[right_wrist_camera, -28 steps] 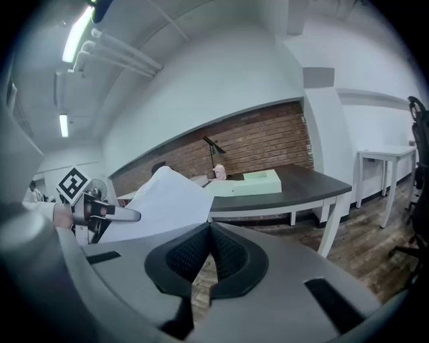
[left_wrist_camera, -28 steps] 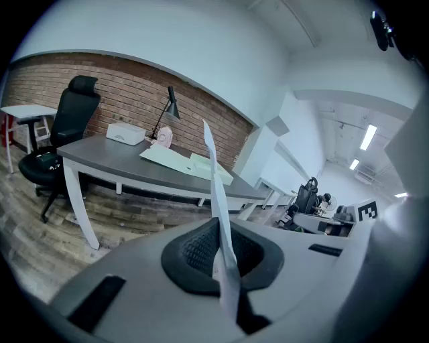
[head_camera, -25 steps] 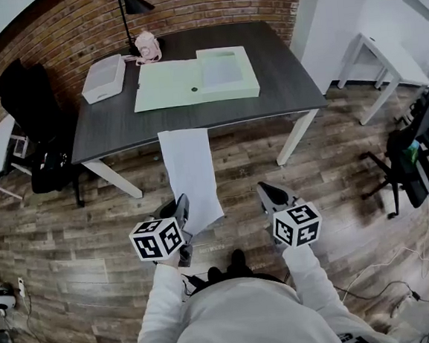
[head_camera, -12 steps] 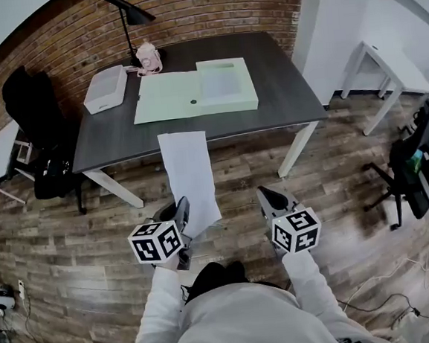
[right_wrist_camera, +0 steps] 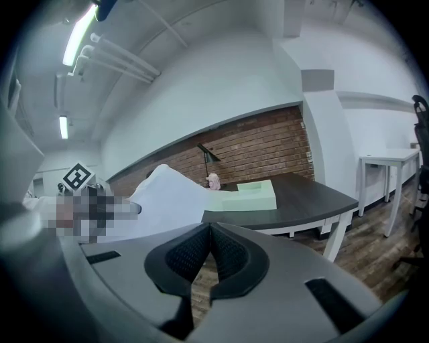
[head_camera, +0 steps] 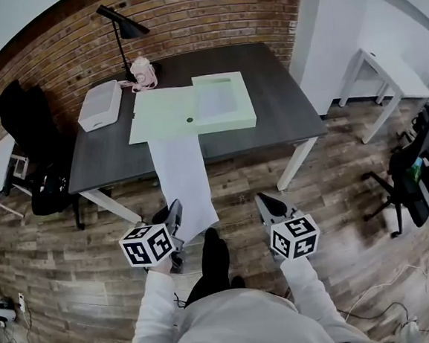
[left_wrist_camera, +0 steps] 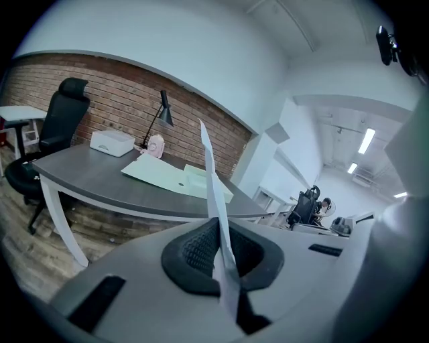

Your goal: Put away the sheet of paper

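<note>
A white sheet of paper (head_camera: 181, 177) hangs out ahead of me, and my left gripper (head_camera: 173, 212) is shut on its near edge. In the left gripper view the paper (left_wrist_camera: 213, 194) stands edge-on, pinched between the black pads (left_wrist_camera: 198, 251). Its far end reaches over the front edge of the dark table (head_camera: 284, 116), close to an open pale green box file (head_camera: 190, 109). My right gripper (head_camera: 263, 202) is beside the sheet on the right, shut and empty, pads (right_wrist_camera: 191, 258) meeting at the tips. The right gripper view shows the paper (right_wrist_camera: 171, 197) at left and the file (right_wrist_camera: 248, 194) beyond.
On the table stand a white box (head_camera: 98, 105), a pink object (head_camera: 142, 70) and a black lamp (head_camera: 116, 22) by the brick wall. A black chair (head_camera: 27, 123) is left of the table. A white desk (head_camera: 384, 62) and another chair (head_camera: 415, 161) are at the right.
Both grippers have moved forward toward the table with the sheet. The paper's far end, earlier short of the table, now lies over its front edge near the green file.
</note>
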### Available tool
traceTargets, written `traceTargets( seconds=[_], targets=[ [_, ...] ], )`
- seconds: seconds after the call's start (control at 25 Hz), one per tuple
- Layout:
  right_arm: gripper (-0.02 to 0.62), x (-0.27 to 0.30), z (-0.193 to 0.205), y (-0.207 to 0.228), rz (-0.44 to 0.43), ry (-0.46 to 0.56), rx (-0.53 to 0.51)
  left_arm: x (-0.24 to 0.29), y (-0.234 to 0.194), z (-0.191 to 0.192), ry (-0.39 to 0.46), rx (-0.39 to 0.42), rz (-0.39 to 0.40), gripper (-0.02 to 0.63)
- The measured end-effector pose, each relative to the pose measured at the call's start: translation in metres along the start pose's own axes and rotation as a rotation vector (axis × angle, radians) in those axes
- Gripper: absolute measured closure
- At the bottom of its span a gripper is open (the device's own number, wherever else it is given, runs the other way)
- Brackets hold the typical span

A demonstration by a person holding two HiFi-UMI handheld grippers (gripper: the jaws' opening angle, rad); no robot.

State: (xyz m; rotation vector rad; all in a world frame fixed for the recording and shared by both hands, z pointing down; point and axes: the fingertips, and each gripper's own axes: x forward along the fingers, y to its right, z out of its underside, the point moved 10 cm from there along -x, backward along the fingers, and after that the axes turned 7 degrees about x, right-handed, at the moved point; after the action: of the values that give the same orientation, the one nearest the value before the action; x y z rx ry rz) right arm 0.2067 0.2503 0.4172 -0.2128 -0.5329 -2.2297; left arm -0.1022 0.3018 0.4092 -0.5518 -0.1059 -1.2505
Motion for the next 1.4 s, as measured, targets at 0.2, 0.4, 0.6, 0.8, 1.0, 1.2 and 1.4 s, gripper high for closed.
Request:
traceTargets(
  seconds=[0.2, 0.4, 0.6, 0.8, 1.0, 1.2, 1.4],
  targets=[
    [0.568, 0.043, -0.016, 0.019, 0.012, -0.012, 0.005, 0.044, -0.023, -0.018, -0.007, -0.010, 0.013, 0.589],
    [0.568, 0.102, -0.042, 0.037, 0.023, -0.009, 0.019, 0.089, -0.057, -0.049, -0.006, -0.022, 0.021, 0.589],
    [0.568, 0.159, -0.068, 0.046, 0.026, -0.014, 0.019, 0.126, -0.095, -0.083, -0.006, -0.034, 0.030, 0.589],
    [0.568, 0.210, -0.087, 0.053, 0.031, -0.020, 0.030, 0.155, -0.130, -0.115, -0.008, -0.038, 0.049, 0.589],
    [0.568, 0.248, -0.104, 0.057, 0.045, -0.010, 0.028, 0.177, -0.163, -0.146, 0.011, -0.040, 0.066, 0.589],
    [0.568, 0.271, -0.121, 0.060, 0.059, 0.000, 0.025, 0.192, -0.187, -0.177, 0.031, -0.016, 0.072, 0.589],
    [0.568, 0.284, -0.131, 0.064, 0.074, 0.004, 0.027, 0.206, -0.204, -0.201, 0.056, -0.010, 0.088, 0.589]
  ],
)
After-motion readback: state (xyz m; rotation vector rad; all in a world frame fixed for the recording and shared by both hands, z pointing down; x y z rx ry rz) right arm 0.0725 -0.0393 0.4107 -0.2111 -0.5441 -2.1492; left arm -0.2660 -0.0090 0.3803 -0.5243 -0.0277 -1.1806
